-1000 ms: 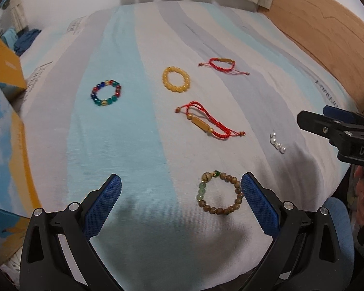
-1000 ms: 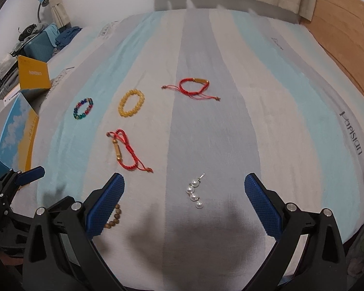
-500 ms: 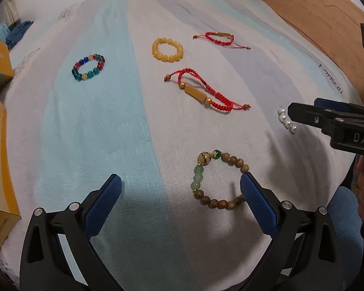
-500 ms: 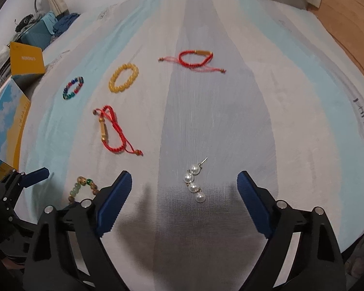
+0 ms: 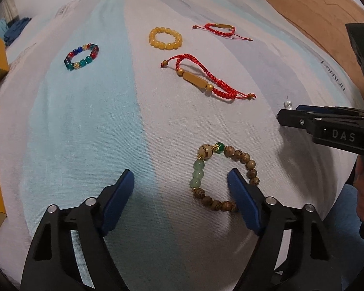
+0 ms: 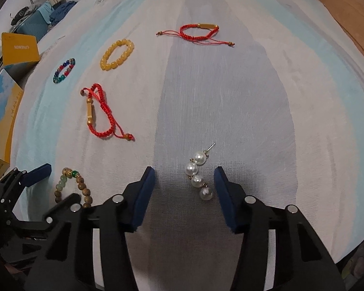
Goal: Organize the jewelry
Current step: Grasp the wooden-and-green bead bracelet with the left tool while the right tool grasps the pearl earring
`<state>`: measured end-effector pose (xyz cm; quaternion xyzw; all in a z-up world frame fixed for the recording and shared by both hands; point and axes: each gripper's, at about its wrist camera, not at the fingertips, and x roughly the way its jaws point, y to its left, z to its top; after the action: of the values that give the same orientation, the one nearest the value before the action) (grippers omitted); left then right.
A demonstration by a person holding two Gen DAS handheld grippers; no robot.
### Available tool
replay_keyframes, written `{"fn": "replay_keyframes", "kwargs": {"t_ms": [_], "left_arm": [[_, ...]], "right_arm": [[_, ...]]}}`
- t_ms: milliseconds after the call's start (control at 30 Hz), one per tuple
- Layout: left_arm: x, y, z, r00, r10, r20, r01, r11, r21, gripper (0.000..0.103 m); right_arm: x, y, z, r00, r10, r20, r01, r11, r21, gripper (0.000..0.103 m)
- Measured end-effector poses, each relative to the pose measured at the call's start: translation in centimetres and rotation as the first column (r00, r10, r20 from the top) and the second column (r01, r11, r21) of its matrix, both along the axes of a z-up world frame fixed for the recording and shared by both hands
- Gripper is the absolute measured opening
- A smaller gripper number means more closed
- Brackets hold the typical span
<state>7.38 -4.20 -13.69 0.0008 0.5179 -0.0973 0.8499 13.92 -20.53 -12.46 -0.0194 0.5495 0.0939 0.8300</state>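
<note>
Jewelry lies on a striped bedspread [image 5: 85,121]. My left gripper [image 5: 180,177] is open low over it; its right finger sits inside the ring of a wooden and green bead bracelet [image 5: 201,177], whose left side lies between the fingers. My right gripper [image 6: 184,174] is open around a pearl drop earring [image 6: 198,172], which lies between the pads. The bead bracelet also shows in the right wrist view [image 6: 81,186]. The right gripper shows side-on in the left wrist view [image 5: 327,123], hiding most of the earring [image 5: 288,103].
Farther back lie a red cord bracelet with a gold tube [image 5: 201,80], a yellow bead bracelet [image 5: 165,38], a multicolour bead bracelet [image 5: 82,56] and a second red cord bracelet [image 5: 222,29]. Yellow and blue boxes [image 6: 4,106] stand at the left. Wooden floor [image 5: 327,12] lies to the right.
Both grippers have moved forward and down toward the bedspread and narrowed their opening. The left now straddles the bead bracelet's left side; the right now brackets the pearl earring.
</note>
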Motion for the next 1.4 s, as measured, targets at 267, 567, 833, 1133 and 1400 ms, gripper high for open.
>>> {"fn": "replay_keyframes", "kwargs": {"t_ms": [267, 567, 833, 1133, 1400], "left_arm": [[0.0, 0.5, 0.3, 1.000, 0.004, -0.006, -0.004, 1.000, -0.002, 0.055], [-0.1, 0.7, 1.1, 1.000, 0.000, -0.030, -0.001, 1.000, -0.021, 0.010], [-0.3, 1.1, 2.2, 1.000, -0.006, -0.020, 0.006, 0.999, -0.034, 0.007], [-0.6, 1.0, 3.9, 1.000, -0.008, 0.005, 0.008, 0.999, -0.043, 0.006], [-0.7, 0.9, 5.6, 1.000, -0.004, 0.027, 0.005, 0.999, -0.047, 0.006]], "right_arm": [[0.0, 0.1, -0.6, 1.000, 0.002, -0.030, -0.001, 1.000, 0.023, 0.023], [0.4, -1.0, -0.3, 0.998, -0.013, -0.061, 0.019, 0.995, 0.094, 0.011], [0.0, -1.4, 1.0, 0.999, -0.022, -0.039, 0.026, 0.994, 0.106, 0.011], [-0.2, -1.3, 2.4, 1.000, -0.028, -0.010, 0.028, 0.995, 0.100, 0.011], [-0.6, -1.4, 4.0, 0.999, -0.030, 0.017, 0.028, 0.994, 0.104, 0.011]]}}
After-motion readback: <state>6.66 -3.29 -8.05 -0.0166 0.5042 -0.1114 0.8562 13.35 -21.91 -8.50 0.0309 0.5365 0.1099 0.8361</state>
